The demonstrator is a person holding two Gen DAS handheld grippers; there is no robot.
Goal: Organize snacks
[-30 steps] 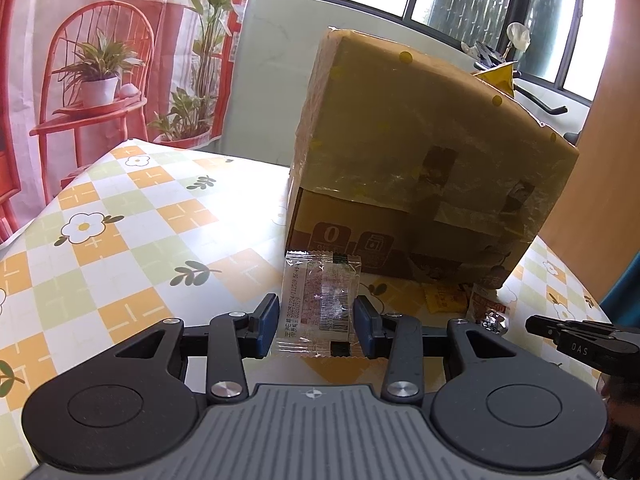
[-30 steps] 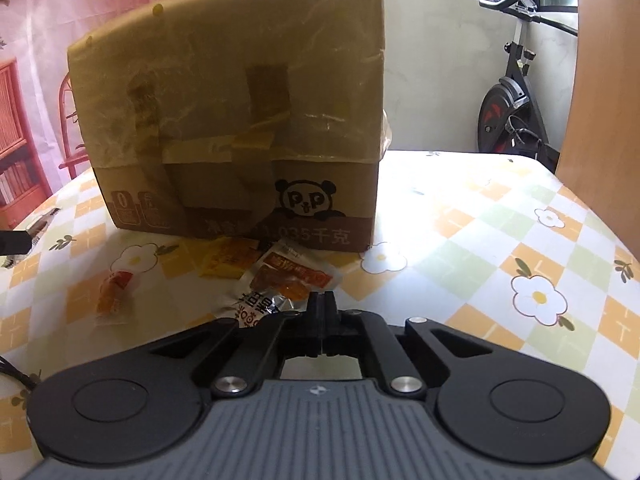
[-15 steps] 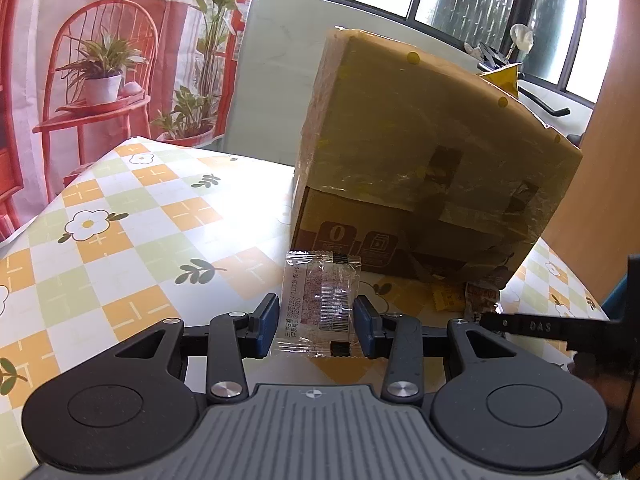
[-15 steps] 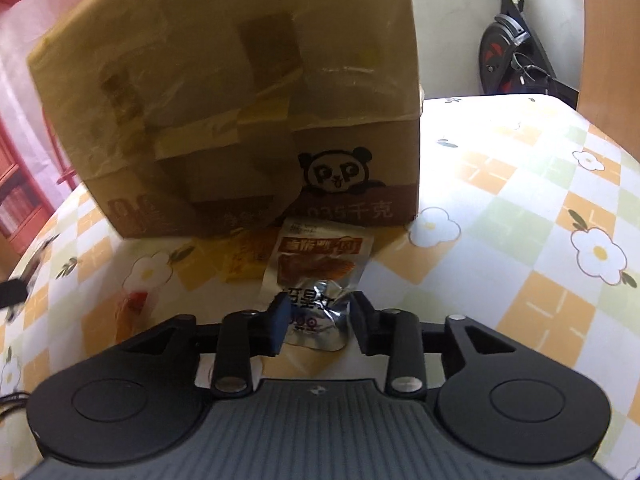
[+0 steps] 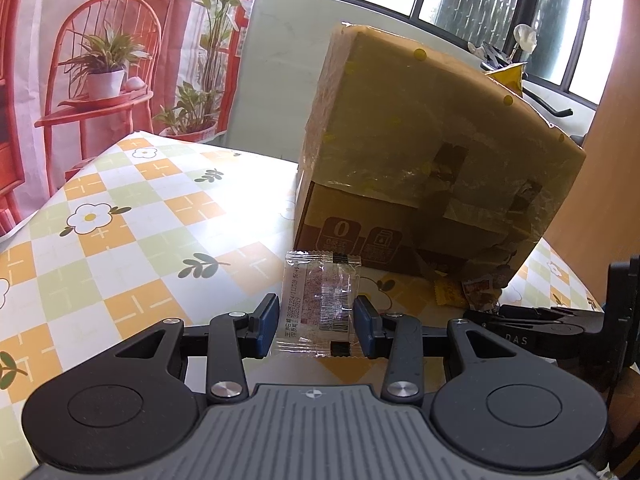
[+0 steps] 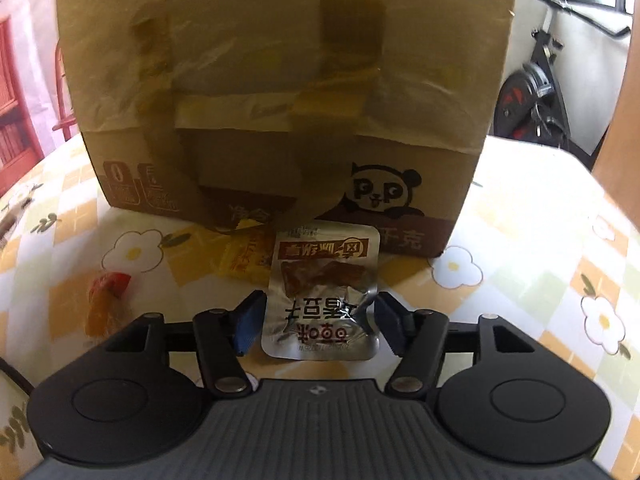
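Observation:
My left gripper (image 5: 316,322) is shut on a clear plastic snack packet (image 5: 320,300), which stands between its blue pads above the checked tablecloth. My right gripper (image 6: 316,324) hovers low before the taped cardboard box (image 6: 280,80). Its jaws are opening, and a silver foil snack packet (image 6: 324,292) lies flat between them with a gap at the left pad. A yellow packet (image 6: 244,260) lies beside it against the box. A red-and-orange wrapped snack (image 6: 106,300) lies further left. In the left wrist view my right gripper (image 5: 472,315) reaches in from the right toward the same packets (image 5: 476,292).
The tall box (image 5: 420,140) stands mid-table on the flowered tablecloth (image 5: 120,240). A red plant-print curtain (image 5: 100,60) hangs at the left. An exercise bike (image 6: 532,92) stands behind the table at the right, next to a wooden panel (image 6: 624,120).
My right gripper moved forward and down toward the box, and its jaws went from shut to spread around the silver packet. The left gripper and its clear packet have not moved.

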